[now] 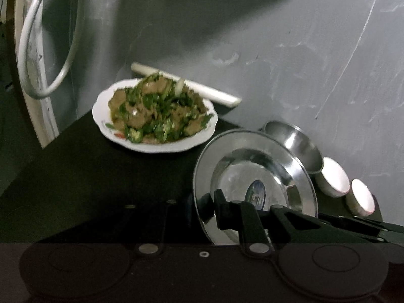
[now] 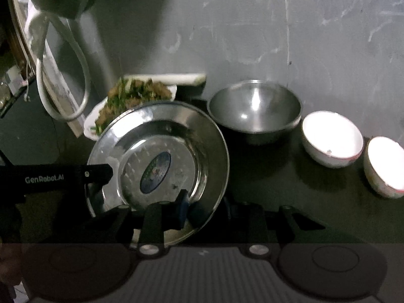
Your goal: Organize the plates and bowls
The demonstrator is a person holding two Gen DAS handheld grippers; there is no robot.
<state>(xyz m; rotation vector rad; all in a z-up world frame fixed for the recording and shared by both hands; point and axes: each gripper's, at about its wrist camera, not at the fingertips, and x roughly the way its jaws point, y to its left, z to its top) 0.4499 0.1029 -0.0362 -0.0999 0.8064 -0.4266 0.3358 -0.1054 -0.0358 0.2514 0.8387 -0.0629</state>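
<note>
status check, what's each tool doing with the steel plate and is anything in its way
Right tool clamped on steel plate rim. Left tool at its opposite rim, grip unclear. Plate tilted. Steel bowl and food dish close behind.

**Off-task surroundings on and behind the dark desk**

A dark desk (image 1: 83,176) carries everything, set against a grey wall (image 1: 277,50) marked with pale scuffs and a long thin scratch. A white bar-shaped object (image 1: 209,92), long and flat, lies at the foot of the wall at the back of the desk. On the left, a pale looped tube or cable (image 1: 32,58) hangs in front of a light-framed panel (image 2: 58,88) that leans or stands at the desk's left end. Cooked food (image 1: 156,108), brown pieces mixed with chopped greens, is heaped near the bar. Both views are dim and slightly blurred.
</note>
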